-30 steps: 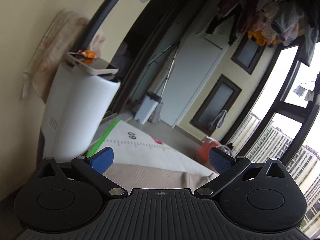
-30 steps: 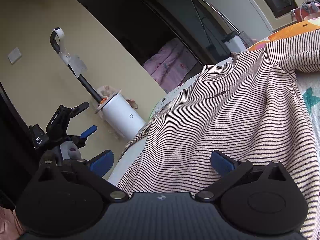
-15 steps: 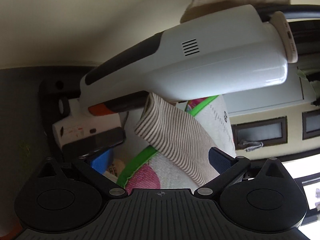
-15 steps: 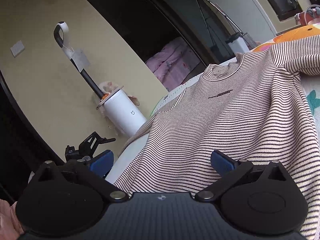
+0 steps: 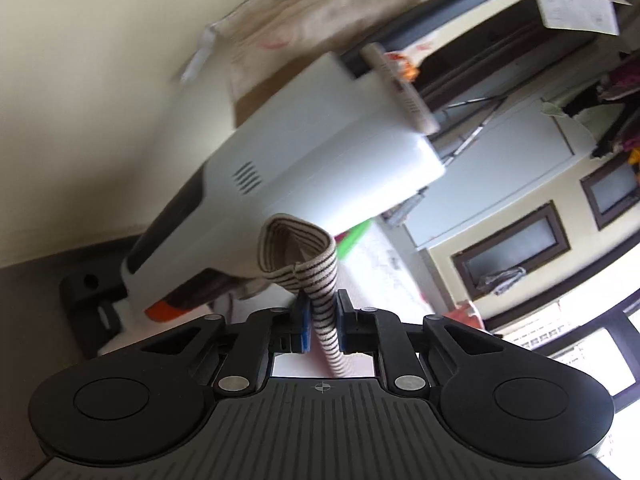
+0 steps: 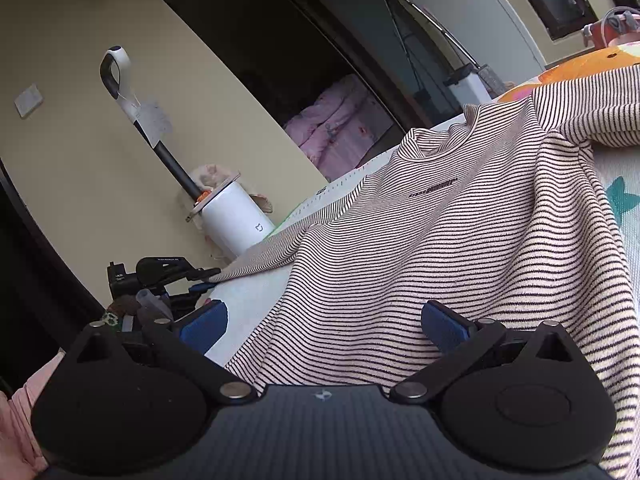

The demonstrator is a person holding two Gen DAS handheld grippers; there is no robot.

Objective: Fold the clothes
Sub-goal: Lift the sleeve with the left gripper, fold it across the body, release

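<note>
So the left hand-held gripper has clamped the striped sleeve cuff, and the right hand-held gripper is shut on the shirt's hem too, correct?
Not quite. The right hand-held gripper is open: in the right wrist view its blue pads stand wide apart over the striped shirt, gripping nothing. The rest holds: the left wrist view shows the left hand-held gripper shut on the striped sleeve cuff.

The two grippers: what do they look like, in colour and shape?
Both the left gripper and the right gripper are matte black plastic with a ribbed body, two round discs, silver pivot screws and blue pads on the fingers. No cables show.
</note>
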